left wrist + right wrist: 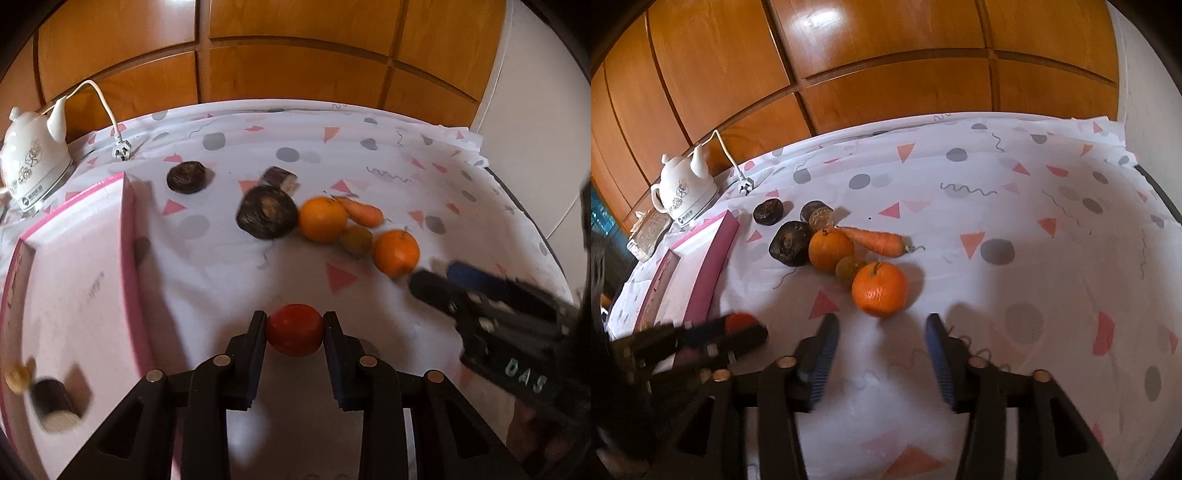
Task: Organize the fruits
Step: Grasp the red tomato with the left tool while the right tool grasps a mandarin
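Note:
My left gripper (294, 320) is shut on a red tomato (294, 332), held just above the patterned tablecloth and to the right of a pink box (127, 229). Beyond it lie two oranges (322, 218) (396, 252), a carrot (364, 212) and a small brownish fruit (355, 240). My right gripper (882, 321) stands open over the cloth, with nothing between its blue pads. The nearer orange (880, 288) sits just past its fingertips. The left gripper (750, 330) shows blurred at the left of the right wrist view, with the red tomato (737, 320) in it.
Three dark round lumps (266, 217) (186, 177) (279, 180) lie behind the fruit. Inside the pink box are a dark cylinder (55, 404) and a small yellowish piece (16, 376). A white kettle (31, 162) and its plug (122, 149) stand far left, before wooden cabinet doors.

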Action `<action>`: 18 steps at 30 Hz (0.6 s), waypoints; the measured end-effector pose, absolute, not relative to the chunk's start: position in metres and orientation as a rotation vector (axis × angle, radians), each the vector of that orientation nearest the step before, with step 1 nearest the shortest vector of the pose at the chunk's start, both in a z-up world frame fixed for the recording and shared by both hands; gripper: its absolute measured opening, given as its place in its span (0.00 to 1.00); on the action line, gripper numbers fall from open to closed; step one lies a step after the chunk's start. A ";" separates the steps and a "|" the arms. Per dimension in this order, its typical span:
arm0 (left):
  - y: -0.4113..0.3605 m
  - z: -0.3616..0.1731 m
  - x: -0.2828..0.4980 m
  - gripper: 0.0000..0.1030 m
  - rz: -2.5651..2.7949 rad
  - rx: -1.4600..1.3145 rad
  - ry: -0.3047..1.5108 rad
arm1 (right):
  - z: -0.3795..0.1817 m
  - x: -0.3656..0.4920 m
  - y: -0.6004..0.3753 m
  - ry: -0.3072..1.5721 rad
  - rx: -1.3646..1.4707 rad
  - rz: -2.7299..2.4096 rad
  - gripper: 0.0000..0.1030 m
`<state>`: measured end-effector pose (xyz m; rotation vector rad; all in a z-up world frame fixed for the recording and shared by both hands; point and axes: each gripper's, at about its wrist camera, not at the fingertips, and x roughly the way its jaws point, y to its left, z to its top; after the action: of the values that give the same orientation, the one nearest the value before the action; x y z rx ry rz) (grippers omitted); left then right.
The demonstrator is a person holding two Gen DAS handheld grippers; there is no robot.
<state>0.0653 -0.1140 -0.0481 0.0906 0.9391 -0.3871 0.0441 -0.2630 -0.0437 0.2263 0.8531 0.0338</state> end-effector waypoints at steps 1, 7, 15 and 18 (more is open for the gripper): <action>-0.116 -0.051 0.063 0.30 -0.381 0.093 0.934 | -0.043 0.045 -0.263 0.851 0.217 0.043 0.51; -0.114 -0.062 0.061 0.30 -0.357 0.059 0.900 | -0.042 0.057 -0.261 0.853 0.147 0.067 0.51; -0.117 -0.066 0.062 0.31 -0.338 0.073 0.876 | -0.048 0.078 -0.256 0.874 0.081 0.091 0.51; -0.118 -0.067 0.063 0.31 -0.332 0.074 0.869 | -0.052 0.082 -0.256 0.879 0.072 0.091 0.51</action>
<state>0.0626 -0.1181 -0.0668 0.0741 0.8685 -0.3315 0.0822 -0.2556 -0.0516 0.0716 0.8794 0.0911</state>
